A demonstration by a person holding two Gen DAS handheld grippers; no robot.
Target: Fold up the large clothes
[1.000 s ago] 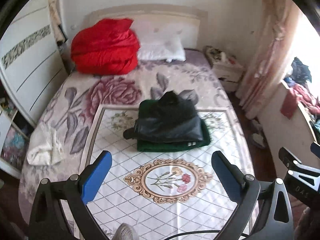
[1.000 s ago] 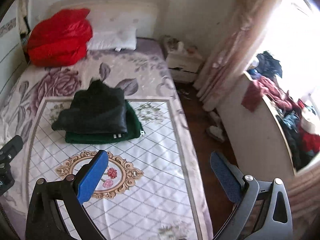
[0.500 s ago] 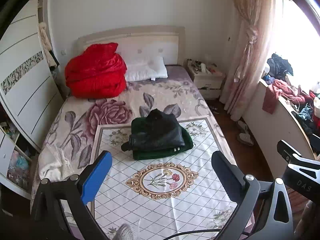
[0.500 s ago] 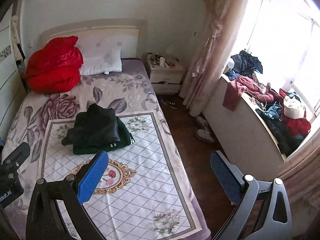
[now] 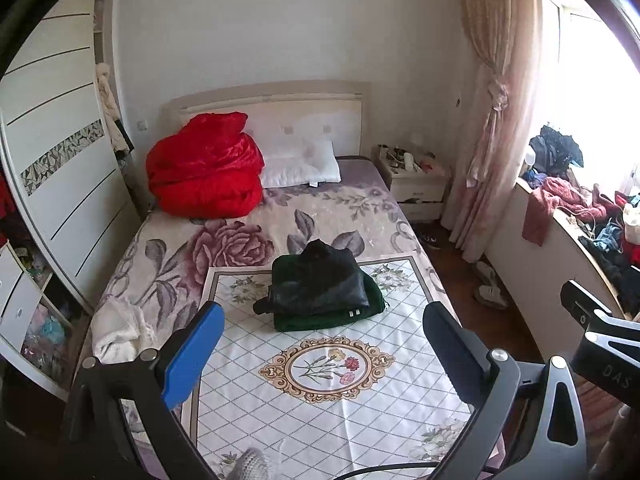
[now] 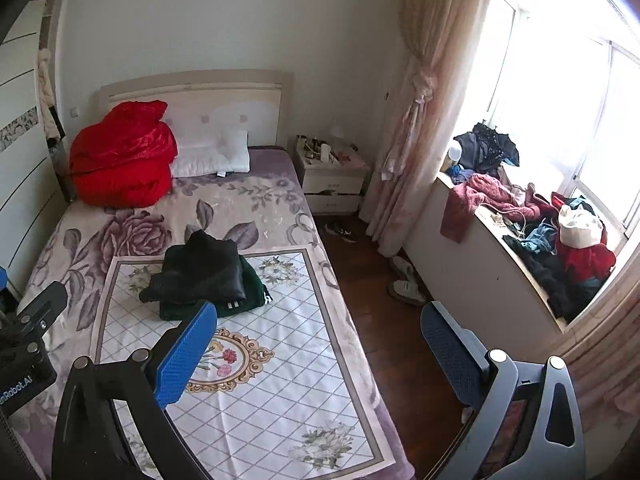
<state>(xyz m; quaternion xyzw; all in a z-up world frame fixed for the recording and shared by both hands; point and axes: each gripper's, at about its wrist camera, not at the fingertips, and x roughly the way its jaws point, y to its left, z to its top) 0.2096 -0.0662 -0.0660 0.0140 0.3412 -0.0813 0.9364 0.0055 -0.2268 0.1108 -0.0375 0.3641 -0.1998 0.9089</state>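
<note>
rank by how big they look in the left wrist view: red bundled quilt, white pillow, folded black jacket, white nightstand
1. red bundled quilt
2. folded black jacket
3. white pillow and white nightstand: alike, so unranked; both also sit farther from the camera.

Landmark = bed (image 5: pixel 240 240): red quilt (image 5: pixel 204 172) bundled at its headboard end, white pillow (image 5: pixel 300 166) touching the quilt's right side. Nightstand (image 6: pixel 332 184) just right of the bed's head, tied-back curtain (image 6: pixel 416 120) beyond it. White wardrobe (image 5: pixel 52 160) along the bed's left side; shoes (image 6: pixel 404 280) on the floor to its right.
</note>
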